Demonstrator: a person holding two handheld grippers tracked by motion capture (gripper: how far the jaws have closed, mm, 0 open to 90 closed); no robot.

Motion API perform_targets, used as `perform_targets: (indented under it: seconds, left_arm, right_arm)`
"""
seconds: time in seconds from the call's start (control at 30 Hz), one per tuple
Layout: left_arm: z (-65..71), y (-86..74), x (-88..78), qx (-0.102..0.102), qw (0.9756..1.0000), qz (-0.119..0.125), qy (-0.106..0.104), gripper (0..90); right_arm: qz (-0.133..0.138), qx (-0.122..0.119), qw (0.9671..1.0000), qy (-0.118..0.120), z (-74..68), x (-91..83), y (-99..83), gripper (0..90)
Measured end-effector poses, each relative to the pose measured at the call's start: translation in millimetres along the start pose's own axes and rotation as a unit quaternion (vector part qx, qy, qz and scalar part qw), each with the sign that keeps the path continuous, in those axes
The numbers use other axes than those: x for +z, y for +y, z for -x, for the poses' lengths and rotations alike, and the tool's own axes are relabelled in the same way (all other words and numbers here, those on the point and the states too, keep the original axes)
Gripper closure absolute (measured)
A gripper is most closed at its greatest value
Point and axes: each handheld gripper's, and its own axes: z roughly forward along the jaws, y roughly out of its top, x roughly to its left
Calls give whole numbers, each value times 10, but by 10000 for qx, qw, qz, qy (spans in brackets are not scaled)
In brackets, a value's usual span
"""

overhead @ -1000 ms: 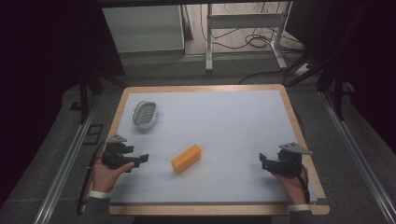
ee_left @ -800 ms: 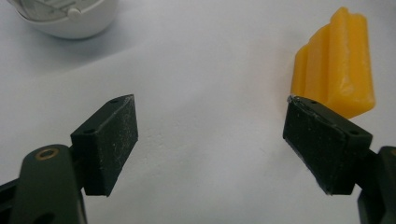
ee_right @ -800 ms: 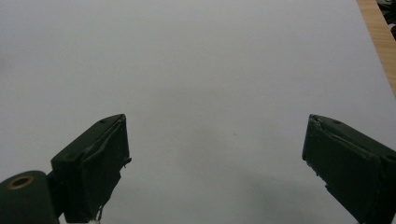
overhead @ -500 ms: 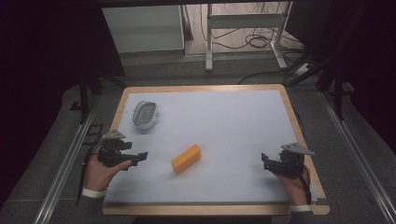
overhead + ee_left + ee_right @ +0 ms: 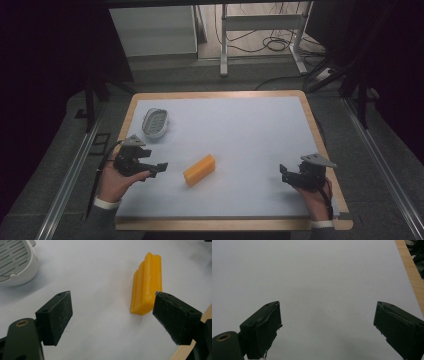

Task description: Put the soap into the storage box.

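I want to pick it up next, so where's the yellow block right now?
In the high view the yellow block lies left of centre on the white mat, just right of the open left gripper and below the white slotted dish.

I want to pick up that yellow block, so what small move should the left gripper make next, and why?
Probably ease the left gripper forward and slightly toward its right jaw. Its jaws stand open, and the yellow block lies on the mat ahead, off-centre toward that jaw, not yet between them.
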Motion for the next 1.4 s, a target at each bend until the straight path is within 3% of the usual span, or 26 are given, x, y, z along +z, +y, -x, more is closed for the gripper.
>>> perform_targets:
  seconds: [0.17, 0.53, 1.03, 1.13, 1.4]
  left_arm:
    - [122, 74, 28, 179, 9998, -23, 48, 165]
    - [332, 161, 222, 429, 9988, -221, -111, 164]
    - [484, 261, 497, 557, 9971, -486, -193, 204]
    - [515, 287, 568, 657, 9961, -591, -52, 205]
    - [559, 340, 778, 681, 9945, -777, -168, 206]
  right_arm:
    - [39, 47, 10000, -30, 22, -11, 0, 76]
    - [37, -17, 10000, -23, -15, -31, 13, 76]
    - [-2, -34, 10000, -34, -1, -10, -2, 76]
    - [-30, -44, 10000, -41, 0, 1, -10, 76]
    - [-43, -14, 10000, -67, 11, 5, -16, 76]
